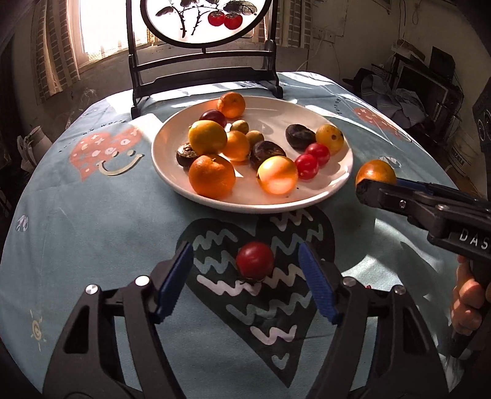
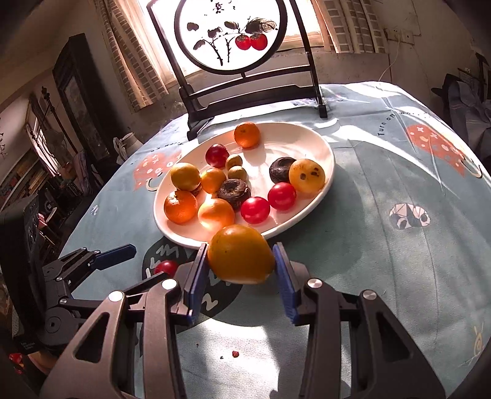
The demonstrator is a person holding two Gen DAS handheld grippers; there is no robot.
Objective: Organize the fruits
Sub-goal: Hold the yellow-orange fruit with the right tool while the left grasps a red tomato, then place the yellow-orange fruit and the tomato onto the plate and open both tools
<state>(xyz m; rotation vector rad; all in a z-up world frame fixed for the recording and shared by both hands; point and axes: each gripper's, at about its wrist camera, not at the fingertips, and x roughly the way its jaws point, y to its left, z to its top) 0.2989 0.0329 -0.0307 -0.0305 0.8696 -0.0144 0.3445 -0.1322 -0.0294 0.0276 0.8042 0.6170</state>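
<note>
A white plate (image 1: 337, 184) holds several oranges, red tomatoes and dark fruits; it also shows in the right wrist view (image 2: 325, 150). My left gripper (image 1: 247, 279) is open, its blue pads either side of a red tomato (image 1: 255, 260) lying on the tablecloth's dark heart print, not touching it. My right gripper (image 2: 241, 270) is shut on an orange fruit (image 2: 241, 253) and holds it just in front of the plate's near rim. In the left wrist view the right gripper (image 1: 373, 184) sits right of the plate with the orange fruit (image 1: 376, 172).
A black-framed round screen with painted red fruit (image 1: 202, 18) stands behind the plate. The light blue tablecloth (image 1: 92, 230) covers a round table. Small crumbs (image 2: 234, 354) lie near the front edge. Cluttered furniture (image 1: 414, 92) surrounds the table.
</note>
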